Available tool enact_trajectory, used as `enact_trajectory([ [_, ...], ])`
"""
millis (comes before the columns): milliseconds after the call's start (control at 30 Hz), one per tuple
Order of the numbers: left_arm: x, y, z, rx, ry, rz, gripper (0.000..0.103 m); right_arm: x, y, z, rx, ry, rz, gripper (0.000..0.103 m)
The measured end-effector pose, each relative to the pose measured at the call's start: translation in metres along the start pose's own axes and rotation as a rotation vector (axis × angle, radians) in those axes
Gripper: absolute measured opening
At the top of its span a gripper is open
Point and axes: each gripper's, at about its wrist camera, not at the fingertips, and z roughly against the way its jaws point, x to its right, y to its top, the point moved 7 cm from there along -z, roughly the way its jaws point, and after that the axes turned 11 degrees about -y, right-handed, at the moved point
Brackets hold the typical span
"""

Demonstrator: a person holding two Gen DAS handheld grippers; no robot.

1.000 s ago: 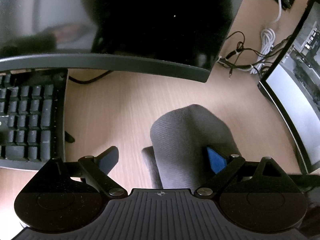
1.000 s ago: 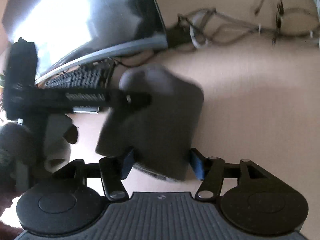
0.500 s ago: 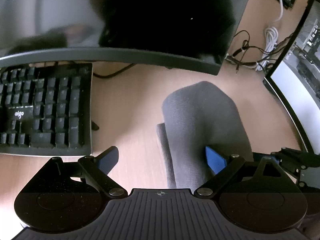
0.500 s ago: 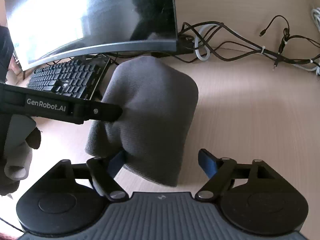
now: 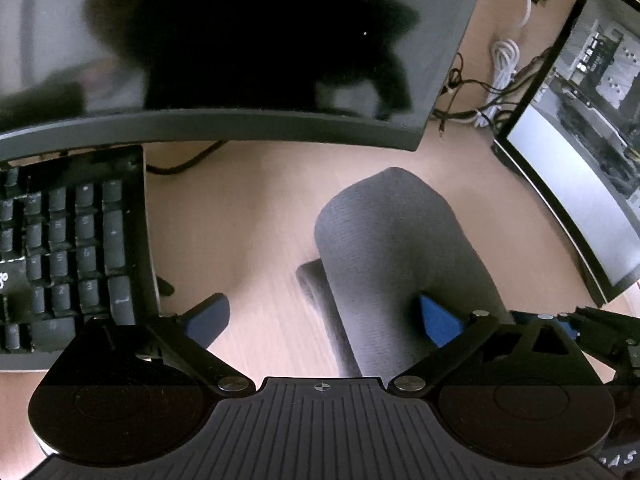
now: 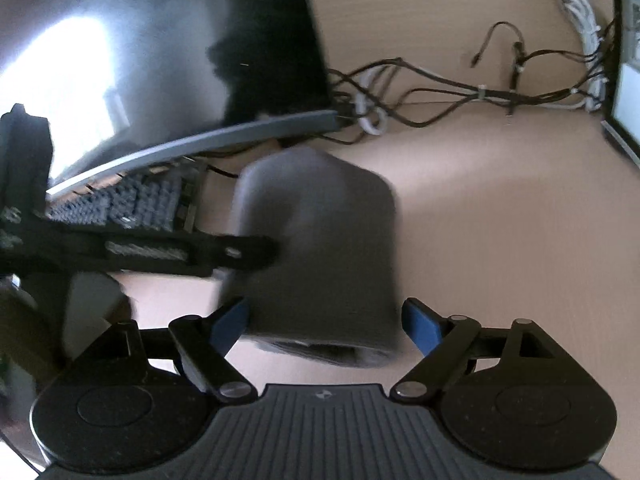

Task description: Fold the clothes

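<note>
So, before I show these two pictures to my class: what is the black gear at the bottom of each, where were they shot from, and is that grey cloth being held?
No robot here: a person holds a two-finger gripper in each hand, and a fisheye camera on each looks forward along its fingers. So the black gear at the bottom of each picture is the gripper itself, with blue pads.

One picture is from the left gripper, the other from the right gripper, which also sees the left one reaching in from the side.

On the wooden desk lie a folded grey cloth, a keyboard, two monitors and a tangle of cables.

Nothing is gripped. Both grippers' jaws are opening, with the cloth between them. The right view is blurred, so I can't rule out a light touch.
</note>
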Motion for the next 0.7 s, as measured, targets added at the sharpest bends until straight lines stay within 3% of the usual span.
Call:
enact_trajectory([
  [100, -0.004, -0.002, 0.000, -0.015, -0.004, -0.009, 0.103, -0.011, -0.001, -0.015, -0.010, -0.070, 0.054, 0.088],
  [200, -0.009, -0.005, -0.001, -0.014, 0.004, -0.005, 0.103, -0.011, -0.005, -0.032, -0.029, -0.084, 0.058, 0.102],
  [333, -0.012, -0.006, 0.004, -0.001, -0.009, 0.036, 0.103, -0.006, -0.001, -0.025, -0.016, -0.060, 0.031, 0.102],
  [467, -0.013, -0.008, 0.004, 0.011, -0.015, 0.070, 0.103, 0.003, 0.003, -0.009, 0.054, -0.116, 0.057, 0.101],
  [700, -0.010, -0.004, -0.002, 0.021, 0.026, 0.060, 0.103, 0.008, 0.004, -0.024, 0.038, -0.120, 0.072, 0.102],
])
